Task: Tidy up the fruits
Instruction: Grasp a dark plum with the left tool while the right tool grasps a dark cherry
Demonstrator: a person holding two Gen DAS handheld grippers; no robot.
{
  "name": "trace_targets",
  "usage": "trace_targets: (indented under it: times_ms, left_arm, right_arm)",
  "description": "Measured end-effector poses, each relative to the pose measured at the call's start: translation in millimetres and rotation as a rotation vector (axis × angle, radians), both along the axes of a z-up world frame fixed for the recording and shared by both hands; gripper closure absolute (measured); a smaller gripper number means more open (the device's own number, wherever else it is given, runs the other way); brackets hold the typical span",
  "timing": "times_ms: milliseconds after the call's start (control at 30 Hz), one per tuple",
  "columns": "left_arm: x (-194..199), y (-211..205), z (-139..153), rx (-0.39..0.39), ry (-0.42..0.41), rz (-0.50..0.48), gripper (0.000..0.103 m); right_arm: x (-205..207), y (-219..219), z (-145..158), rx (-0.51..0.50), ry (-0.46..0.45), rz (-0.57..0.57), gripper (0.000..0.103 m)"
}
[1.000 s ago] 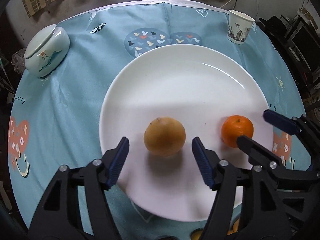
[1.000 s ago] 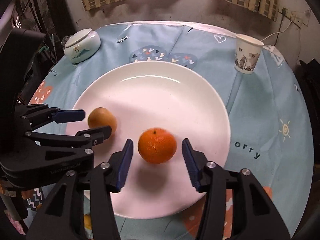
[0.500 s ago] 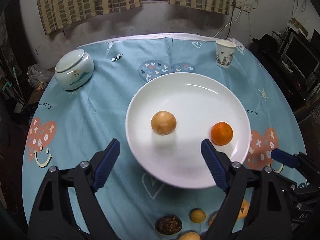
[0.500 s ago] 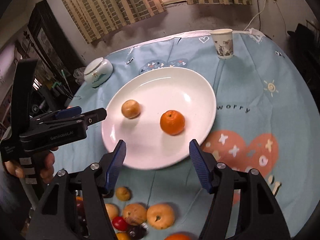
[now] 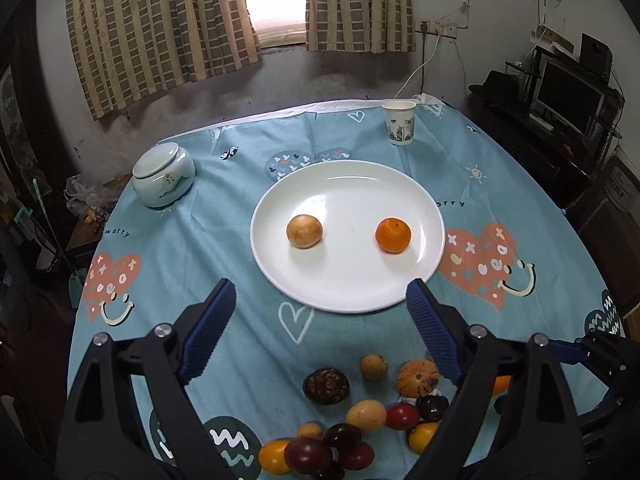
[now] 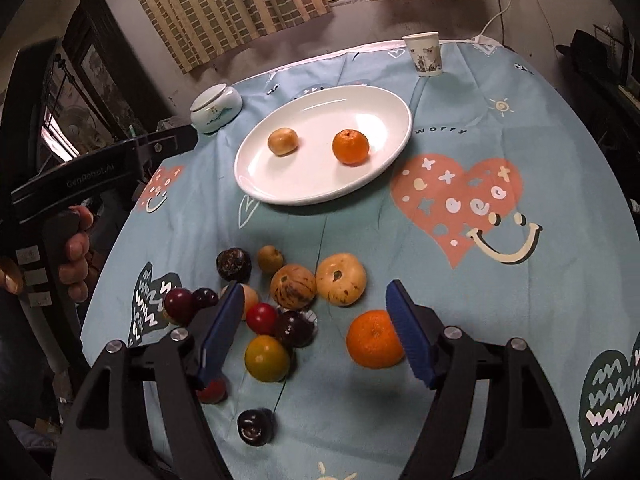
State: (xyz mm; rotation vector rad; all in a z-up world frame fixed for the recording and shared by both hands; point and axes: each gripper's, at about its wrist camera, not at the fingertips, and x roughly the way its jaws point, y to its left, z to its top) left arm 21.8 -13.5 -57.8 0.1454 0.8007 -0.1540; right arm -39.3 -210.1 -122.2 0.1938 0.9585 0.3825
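Note:
A white plate [image 5: 348, 296] [image 6: 384, 164] sits mid-table and holds a tan round fruit [image 5: 304, 231] [image 6: 283, 141] and an orange tangerine [image 5: 393, 235] [image 6: 350, 147], apart from each other. A pile of loose fruits [image 5: 360, 420] [image 6: 288, 292] lies on the cloth near the front edge, with a second tangerine [image 6: 372, 339] at its right. My left gripper [image 5: 320, 304] is open and empty, raised above the near side of the plate. My right gripper [image 6: 316, 300] is open and empty, raised above the fruit pile.
A lidded ceramic jar [image 5: 163, 174] [image 6: 215, 107] stands at the back left. A paper cup [image 5: 399, 122] [image 6: 426, 53] stands at the back right. The round table carries a blue patterned cloth [image 5: 180, 240]. Shelves and a monitor [image 5: 568, 92] stand to the right.
Both grippers have pulled back and up from the plate, leaving the tan fruit and tangerine on it. The loose fruit pile has come into view below them.

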Motion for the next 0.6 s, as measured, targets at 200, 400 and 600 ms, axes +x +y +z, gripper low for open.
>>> trace_targets:
  times_ms: [200,400,600]
  left_arm:
    - [-23,17,-8,-0.011,0.037,0.014,0.014]
    - [-79,64,-39,-0.026,0.107,0.018,0.012]
    - [-140,95,-93,-0.046,0.288,0.001,0.011]
  right_arm:
    - [-18,23,-10,-0.029,0.030,0.074,0.029]
    - [-50,46,-24,-0.164,0.010,0.179,0.029]
    - [-83,53,-55,-0.198,0.082,0.242,0.029]
